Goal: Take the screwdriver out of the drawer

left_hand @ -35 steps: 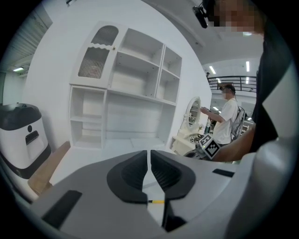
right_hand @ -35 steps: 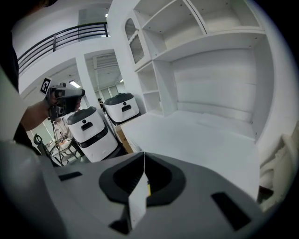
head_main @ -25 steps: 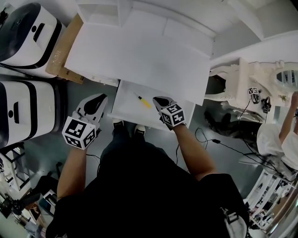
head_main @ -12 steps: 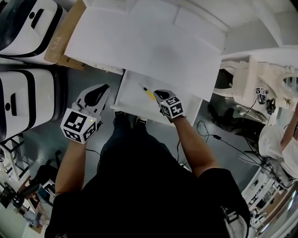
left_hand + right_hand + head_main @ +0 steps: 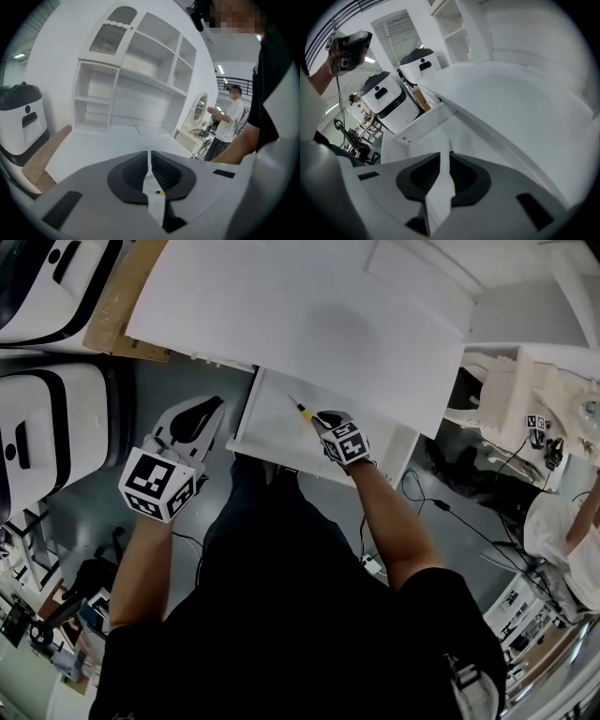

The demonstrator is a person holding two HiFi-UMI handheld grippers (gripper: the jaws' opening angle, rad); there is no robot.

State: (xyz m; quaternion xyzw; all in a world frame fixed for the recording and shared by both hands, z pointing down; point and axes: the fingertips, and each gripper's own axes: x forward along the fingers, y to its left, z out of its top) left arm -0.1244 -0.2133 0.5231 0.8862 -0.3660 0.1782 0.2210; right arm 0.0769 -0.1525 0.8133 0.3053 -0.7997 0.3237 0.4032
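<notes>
White desk (image 5: 309, 324), drawer (image 5: 267, 427) open; right gripper (image 5: 324, 417) jaws opening over the screwdriver (image 5: 302, 410), unclamped: straddle it squarely; left gripper (image 5: 208, 407) jaws together

The drawer (image 5: 267, 423) stands pulled out from under the desk's (image 5: 309, 324) near edge, towards its left half. The screwdriver (image 5: 302, 410) lies in the drawer, close under that near edge, slanting towards the drawer's middle. A cardboard sheet (image 5: 117, 306) lies along the desk's left edge. Two appliances (image 5: 47, 437) stand on the floor left of it. A shelf unit (image 5: 136, 84) rises along the desk's far edge.
</notes>
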